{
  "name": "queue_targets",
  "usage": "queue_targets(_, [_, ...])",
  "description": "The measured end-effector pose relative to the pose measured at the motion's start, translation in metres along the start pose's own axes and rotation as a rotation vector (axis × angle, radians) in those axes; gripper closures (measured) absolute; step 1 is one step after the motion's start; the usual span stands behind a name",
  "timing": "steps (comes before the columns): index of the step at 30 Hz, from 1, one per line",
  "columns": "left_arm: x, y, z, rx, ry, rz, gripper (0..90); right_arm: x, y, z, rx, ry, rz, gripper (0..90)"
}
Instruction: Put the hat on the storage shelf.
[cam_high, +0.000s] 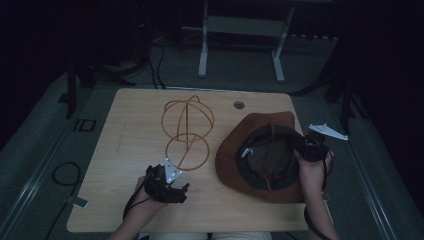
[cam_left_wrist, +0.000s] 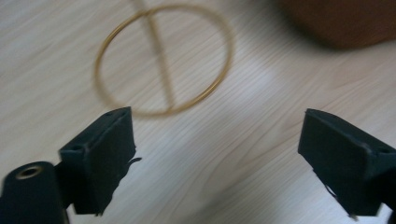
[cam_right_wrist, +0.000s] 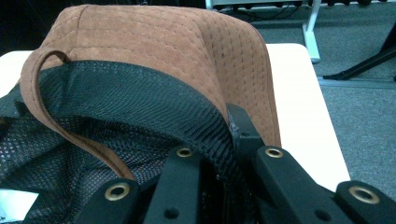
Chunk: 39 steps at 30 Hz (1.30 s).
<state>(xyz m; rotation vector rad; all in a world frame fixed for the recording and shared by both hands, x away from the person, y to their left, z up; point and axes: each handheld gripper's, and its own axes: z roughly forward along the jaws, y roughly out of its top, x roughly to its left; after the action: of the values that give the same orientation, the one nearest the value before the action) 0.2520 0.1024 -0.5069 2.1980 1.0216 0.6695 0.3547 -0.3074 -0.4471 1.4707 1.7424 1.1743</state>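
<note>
From the high view I see the wooden desk (cam_high: 130, 200) filling the middle of the frame, with a brown suede hat (cam_high: 260, 125) lying crown-down at centre right, its black mesh lining facing up. My right gripper (cam_high: 312, 147) sits at the hat's right edge, and in the right gripper view its jaws are pressed onto the brim (cam_right_wrist: 187, 51) and lining, pinching the hat there. A brown strap (cam_right_wrist: 51, 112) loops across the left of that view. The gold wire hat stand (cam_high: 187, 132) stands just left of the hat, in the centre of the high view, its round base ring (cam_left_wrist: 163, 60) flat on the desk. My left gripper (cam_high: 167, 187) is at the lower left of centre, just below that ring, with its jaws spread wide and nothing between them. The left gripper view is blurred, so I think the brown shape at upper right is the hat's edge.
</note>
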Motion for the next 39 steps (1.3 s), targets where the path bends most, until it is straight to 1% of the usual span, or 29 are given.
queue_targets(2, [-0.007, 0.011, 0.001, -0.008, -0.023, 0.028, 13.1, -0.001, -0.001, 0.000, 0.002, 0.000, 0.004, 84.3])
queue_targets(3, [-0.010, 0.017, 0.002, -0.009, -0.025, 0.044, 13.1, -0.001, -0.001, 0.000, 0.002, 0.002, 0.008, 84.3])
queue_targets(5, [-0.015, 0.029, 0.002, -0.017, -0.046, 0.062, 13.2, 0.000, -0.002, 0.000, 0.005, 0.002, 0.009, 84.3])
queue_targets(7, [-0.019, 0.042, 0.002, -0.039, -0.052, 0.080, 13.8, 0.000, -0.002, -0.001, 0.002, 0.007, 0.007, 84.3])
queue_targets(8, [-0.020, 0.046, 0.002, -0.041, -0.056, 0.086, 14.0, 0.001, -0.001, -0.002, 0.001, 0.007, 0.002, 84.3])
queue_targets(10, [-0.026, 0.063, 0.001, -0.055, -0.067, 0.111, 14.1, 0.003, -0.002, -0.002, -0.001, 0.010, 0.003, 84.3])
queue_targets(11, [-0.027, 0.067, 0.001, -0.063, -0.069, 0.113, 14.0, 0.003, -0.002, -0.002, 0.002, 0.011, 0.002, 84.3])
queue_targets(13, [-0.031, 0.079, 0.002, -0.075, -0.085, 0.121, 14.4, 0.004, -0.002, -0.002, 0.001, 0.015, 0.004, 84.3])
queue_targets(15, [-0.035, 0.088, 0.003, -0.080, -0.107, 0.129, 14.7, 0.004, -0.002, -0.002, 0.002, 0.019, 0.004, 84.3])
queue_targets(16, [-0.037, 0.093, 0.003, -0.085, -0.110, 0.127, 14.7, 0.004, -0.003, -0.002, 0.002, 0.021, 0.007, 84.3])
queue_targets(17, [-0.039, 0.097, 0.004, -0.086, -0.117, 0.137, 14.9, 0.004, -0.003, -0.003, 0.002, 0.020, 0.006, 84.3])
queue_targets(18, [-0.042, 0.101, 0.005, -0.089, -0.130, 0.137, 15.1, 0.004, -0.002, -0.003, 0.002, 0.021, 0.007, 84.2])
queue_targets(19, [-0.045, 0.105, 0.006, -0.093, -0.129, 0.144, 15.1, 0.004, -0.002, -0.004, 0.002, 0.024, 0.006, 84.3])
queue_targets(21, [-0.049, 0.113, 0.008, -0.096, -0.142, 0.148, 15.0, 0.004, -0.002, -0.006, -0.003, 0.027, 0.007, 84.2])
queue_targets(26, [-0.057, 0.133, 0.018, -0.097, -0.131, 0.169, 15.1, 0.004, 0.000, -0.010, -0.008, 0.029, 0.003, 84.2])
queue_targets(27, [-0.058, 0.137, 0.020, -0.101, -0.130, 0.167, 15.1, 0.004, 0.000, -0.011, -0.009, 0.031, 0.007, 84.2])
queue_targets(29, [-0.060, 0.147, 0.023, -0.102, -0.133, 0.178, 15.1, 0.004, 0.000, -0.012, -0.013, 0.031, 0.009, 84.2])
queue_targets(31, [-0.063, 0.157, 0.027, -0.115, -0.127, 0.186, 15.1, 0.004, 0.000, -0.013, -0.015, 0.034, 0.009, 84.2])
queue_targets(32, [-0.065, 0.161, 0.029, -0.116, -0.132, 0.184, 15.1, 0.004, 0.001, -0.014, -0.017, 0.033, 0.007, 84.2])
queue_targets(35, [-0.068, 0.172, 0.035, -0.119, -0.110, 0.192, 15.1, 0.005, 0.001, -0.015, -0.019, 0.033, 0.003, 84.2])
queue_targets(36, [-0.068, 0.177, 0.038, -0.122, -0.097, 0.189, 15.1, 0.005, 0.001, -0.016, -0.018, 0.032, 0.000, 84.2])
queue_targets(39, [-0.068, 0.186, 0.045, -0.125, -0.088, 0.169, 15.1, 0.006, 0.001, -0.017, -0.019, 0.038, -0.003, 84.2])
